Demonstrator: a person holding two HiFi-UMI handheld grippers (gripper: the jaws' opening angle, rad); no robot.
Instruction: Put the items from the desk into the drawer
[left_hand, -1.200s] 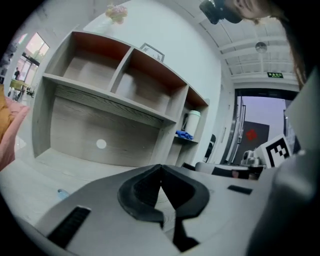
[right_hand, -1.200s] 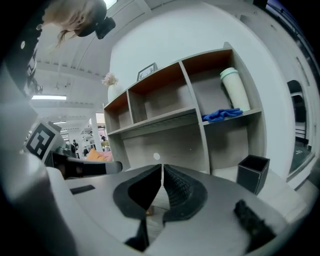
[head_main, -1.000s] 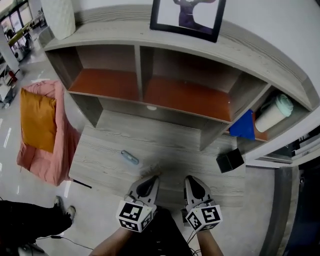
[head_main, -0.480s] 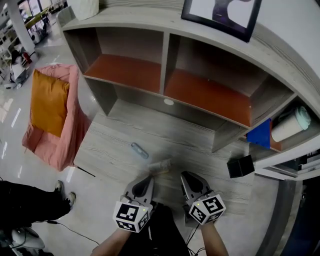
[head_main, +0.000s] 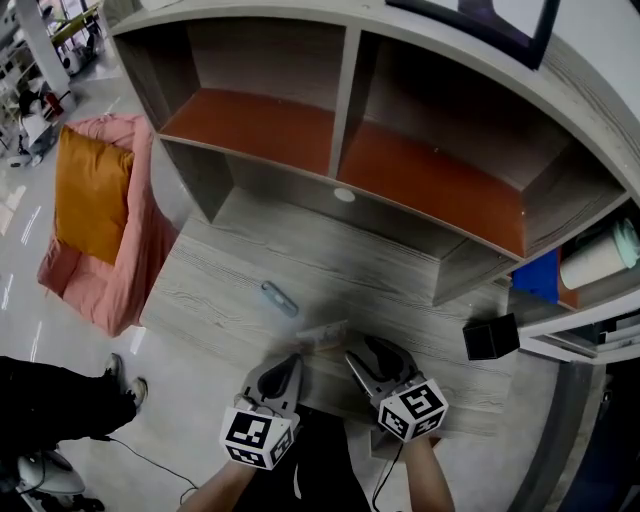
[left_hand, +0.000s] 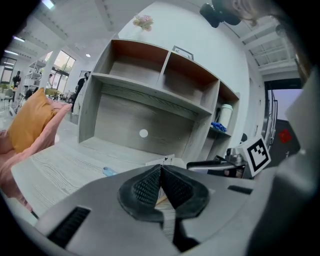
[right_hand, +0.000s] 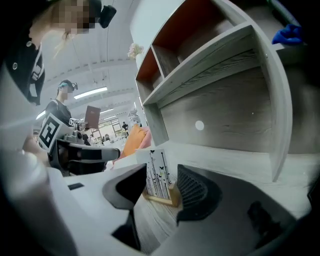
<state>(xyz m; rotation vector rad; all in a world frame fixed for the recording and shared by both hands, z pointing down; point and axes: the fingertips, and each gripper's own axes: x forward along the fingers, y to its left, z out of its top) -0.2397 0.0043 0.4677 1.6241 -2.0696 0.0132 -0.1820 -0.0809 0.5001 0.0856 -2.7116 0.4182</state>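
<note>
Two small items lie on the grey wood-grain desk (head_main: 225, 262). One is a printed card in a wooden stand (head_main: 322, 333), upright near the front edge. The other is a pale blue tube (head_main: 279, 298), lying flat a little further back and to the left.

The right gripper (head_main: 362, 352) is level with the card stand. Its jaws have just been opening and now stand wide, with the card and its wooden base between them, and the pads not pressing on it. The left gripper (head_main: 293, 360) sits just left of the stand, its jaws closed together on nothing.

A black box (head_main: 490, 337) rests at the desk's right end. Behind the desk is an open shelf unit (head_main: 345, 95), and to the left a pink armchair (head_main: 125, 255) with an orange cushion (head_main: 88, 195).
</note>
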